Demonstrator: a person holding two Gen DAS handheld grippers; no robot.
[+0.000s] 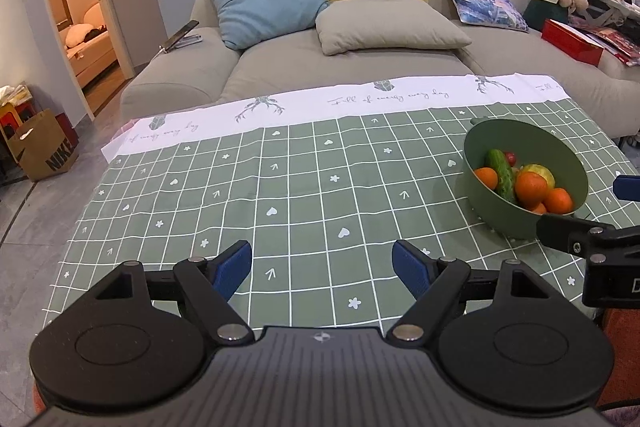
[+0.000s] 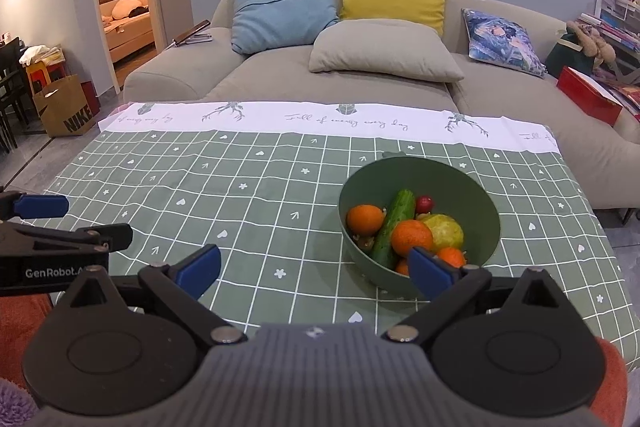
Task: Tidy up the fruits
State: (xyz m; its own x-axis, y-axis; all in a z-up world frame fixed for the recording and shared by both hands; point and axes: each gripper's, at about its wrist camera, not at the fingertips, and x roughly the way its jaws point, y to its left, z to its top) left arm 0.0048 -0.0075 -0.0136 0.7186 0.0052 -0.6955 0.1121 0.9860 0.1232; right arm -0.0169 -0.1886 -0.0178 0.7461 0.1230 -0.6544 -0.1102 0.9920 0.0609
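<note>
On the worktop [image 2: 248,195], a green checked cloth is lying flat, its white printed border running along the far edge. At the near left, the left hand-held gripper [image 1: 322,269] is hovering over bare cloth with its blue pads [image 1: 232,269] standing wide apart and gripping nothing. Further right, the bowl [image 2: 486,215] is sitting on the cloth, and the fruits are resting inside it. Going across the bowl, an orange [image 2: 364,219] is lying at the left, a cucumber [image 2: 394,227] is leaning diagonally beside it, a small red fruit [image 2: 424,203] is peeking out behind, a second orange [image 2: 412,237] is sitting in the middle, and a yellow-green fruit [image 2: 446,231] is resting just behind that. More orange pieces are showing low in the bowl, though the near rim and a blue pad are hiding parts of them, so their count is unclear. At the right, the right hand-held gripper [image 2: 314,269] is holding its fingers well apart, clamping nothing, with its right pad [image 2: 430,273] overlapping the bowl's near wall in the right wrist view; whether they are touching is unclear. In the left wrist view this gripper is cut off at the frame's right edge.
</note>
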